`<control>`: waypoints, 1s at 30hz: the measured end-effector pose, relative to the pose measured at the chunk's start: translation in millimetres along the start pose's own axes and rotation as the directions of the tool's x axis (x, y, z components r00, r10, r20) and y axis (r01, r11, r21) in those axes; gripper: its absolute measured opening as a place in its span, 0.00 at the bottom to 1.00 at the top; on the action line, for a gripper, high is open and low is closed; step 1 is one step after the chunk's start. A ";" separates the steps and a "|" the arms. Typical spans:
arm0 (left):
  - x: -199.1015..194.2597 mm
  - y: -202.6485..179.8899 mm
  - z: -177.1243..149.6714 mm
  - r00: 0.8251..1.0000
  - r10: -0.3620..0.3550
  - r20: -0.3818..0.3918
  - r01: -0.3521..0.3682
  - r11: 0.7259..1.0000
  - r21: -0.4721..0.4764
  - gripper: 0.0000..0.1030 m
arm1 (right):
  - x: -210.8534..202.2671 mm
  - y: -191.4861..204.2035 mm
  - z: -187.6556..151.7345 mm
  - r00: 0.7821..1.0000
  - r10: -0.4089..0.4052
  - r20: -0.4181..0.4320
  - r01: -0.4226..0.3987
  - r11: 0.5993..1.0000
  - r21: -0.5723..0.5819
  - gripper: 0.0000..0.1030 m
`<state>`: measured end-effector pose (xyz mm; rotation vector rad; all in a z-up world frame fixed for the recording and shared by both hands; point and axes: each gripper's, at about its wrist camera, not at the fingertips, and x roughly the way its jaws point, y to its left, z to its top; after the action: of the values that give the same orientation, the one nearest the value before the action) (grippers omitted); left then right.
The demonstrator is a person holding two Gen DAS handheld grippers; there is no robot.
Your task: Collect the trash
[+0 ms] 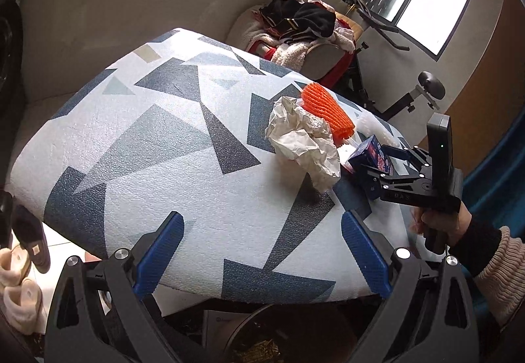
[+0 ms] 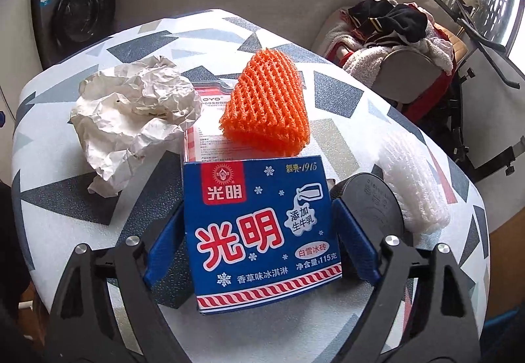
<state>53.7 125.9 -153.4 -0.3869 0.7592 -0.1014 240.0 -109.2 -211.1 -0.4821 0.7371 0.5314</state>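
One crumpled paper, one blue carton, two foam nets (orange, white)

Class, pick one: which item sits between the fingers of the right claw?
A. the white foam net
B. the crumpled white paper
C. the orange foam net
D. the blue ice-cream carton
D: the blue ice-cream carton fills the gap between the right claw's blue pads.

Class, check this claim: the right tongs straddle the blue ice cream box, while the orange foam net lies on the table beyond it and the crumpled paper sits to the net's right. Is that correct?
One slip: the crumpled paper sits to the left of the orange foam net, as the right wrist view shows. The rest holds: the right tongs straddle the blue ice cream box, with the net beyond it on the table.
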 end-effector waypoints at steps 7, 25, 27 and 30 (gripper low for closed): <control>11.0 -2.7 2.4 0.989 -0.147 -0.026 0.145 0.987 -0.067 0.88 | -37.0 3.0 -24.0 0.996 0.026 0.091 -0.032 0.997 0.065 0.78; 92.1 -24.4 52.3 0.967 -0.222 -0.127 0.207 0.970 -0.124 0.76 | -62.9 -2.2 -57.8 0.967 -0.126 0.224 0.079 0.975 0.208 0.78; 105.2 -24.6 56.2 0.967 -0.217 -0.136 0.198 0.970 -0.142 0.76 | -63.8 1.4 -59.1 0.965 -0.128 0.228 0.083 0.977 0.197 0.78; 120.3 -25.9 61.7 0.977 -0.159 -0.141 0.141 0.981 -0.136 0.72 | -63.7 9.0 -59.7 0.963 -0.142 0.230 0.103 0.979 0.176 0.78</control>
<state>184.6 93.3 -181.3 -0.5610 0.8881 -0.2281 165.3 -154.8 -205.0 -0.3012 0.5078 0.4006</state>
